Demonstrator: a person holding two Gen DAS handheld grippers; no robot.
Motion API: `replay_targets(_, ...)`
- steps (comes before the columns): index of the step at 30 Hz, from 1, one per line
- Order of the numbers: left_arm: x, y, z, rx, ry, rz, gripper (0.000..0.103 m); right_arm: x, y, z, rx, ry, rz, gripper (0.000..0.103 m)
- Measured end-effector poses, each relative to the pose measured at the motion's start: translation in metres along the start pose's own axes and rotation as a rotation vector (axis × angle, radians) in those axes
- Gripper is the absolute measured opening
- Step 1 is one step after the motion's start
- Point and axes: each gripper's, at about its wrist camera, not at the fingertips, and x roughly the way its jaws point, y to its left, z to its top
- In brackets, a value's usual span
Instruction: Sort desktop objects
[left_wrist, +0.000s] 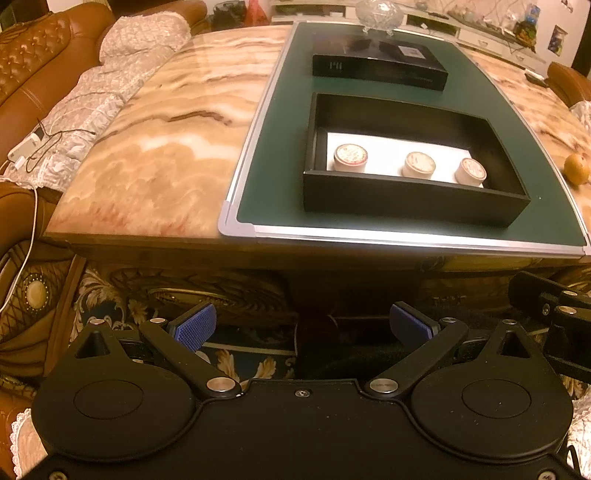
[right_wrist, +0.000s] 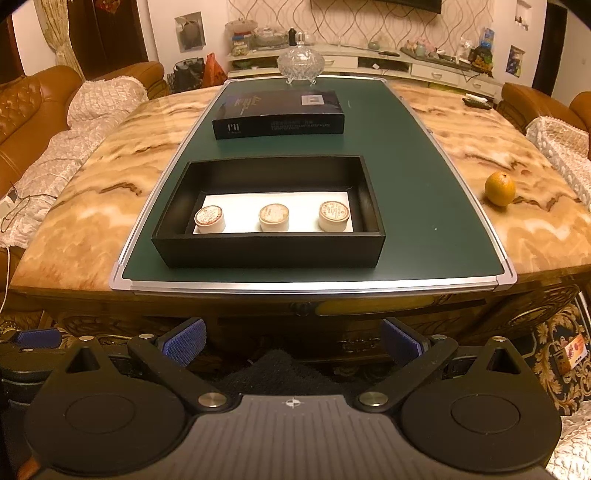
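Observation:
An open black box (right_wrist: 269, 251) (left_wrist: 406, 201) sits on a green board (right_wrist: 424, 206) (left_wrist: 280, 140). Inside, on a white liner, stand three small round white jars (right_wrist: 273, 218) (left_wrist: 419, 165) in a row. The black lid (right_wrist: 279, 114) (left_wrist: 380, 66) lies behind the box. My left gripper (left_wrist: 301, 326) is open and empty, held below the table's front edge. My right gripper (right_wrist: 293, 341) is open and empty, also in front of the table, apart from everything.
An orange (right_wrist: 499, 188) (left_wrist: 576, 169) lies on the marble table (right_wrist: 92, 206) to the right of the board. A crystal lidded dish (right_wrist: 301, 62) stands at the board's far end. Sofas flank the table; a patterned carpet (right_wrist: 554, 332) lies below.

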Motion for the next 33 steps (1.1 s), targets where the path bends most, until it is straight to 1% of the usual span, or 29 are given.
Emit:
replay_targets(11,0.004,-0.004,0.003,0.011,0.01,0.004,0.102,0.008,-0.006,0.003,0.014,0.012,-0.004,0.103)
replay_targets(33,0.026,-0.017,0.013,0.035,0.054,0.005,0.102,0.036,-0.014,0.01,0.028,0.056,-0.008,0.103)
